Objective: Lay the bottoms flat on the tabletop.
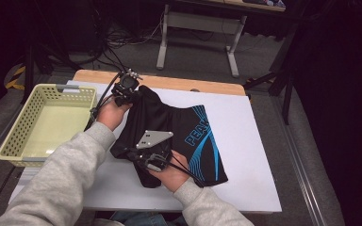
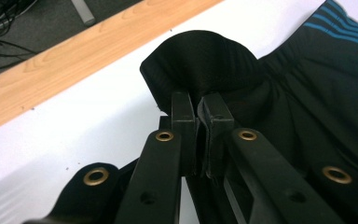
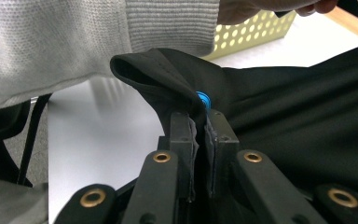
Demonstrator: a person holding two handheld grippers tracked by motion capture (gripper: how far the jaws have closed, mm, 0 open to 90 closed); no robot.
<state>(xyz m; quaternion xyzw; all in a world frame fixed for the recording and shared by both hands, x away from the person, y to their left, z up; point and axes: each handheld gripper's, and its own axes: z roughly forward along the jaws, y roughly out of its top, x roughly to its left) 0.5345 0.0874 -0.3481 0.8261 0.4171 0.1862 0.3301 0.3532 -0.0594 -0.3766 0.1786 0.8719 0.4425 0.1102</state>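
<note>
High view: a person in grey sleeves holds two grippers over a white table, each clamped on a pair of black shorts (image 1: 169, 127). Both pinch the garment's left side, the one nearer the basket, lifting it into a fold while the rest lies flat across the middle of the table toward its right edge. Nearest the far wooden edge, the left gripper (image 1: 125, 94) grips a corner of the shorts. Closer to the near edge, the right gripper (image 1: 141, 157) grips another corner of the same side. Left gripper view: the two black jaws stand nearly together with a thin layer of black cloth pressed between the pads (image 2: 185, 116), and a rounded flap of cloth rises just beyond them. Right gripper view: the jaws are likewise squeezed on a folded hem, cloth showing between the pads (image 3: 182, 133), and a small blue mark sits on the cloth right at the tips. Looks: the shorts are black and smooth, with bright blue curved stripes and blue lettering on the leg lying toward the right edge. A pale yellow perforated basket (image 1: 23, 132) stands at the table's left edge, just beside the shorts but not touching them.
</note>
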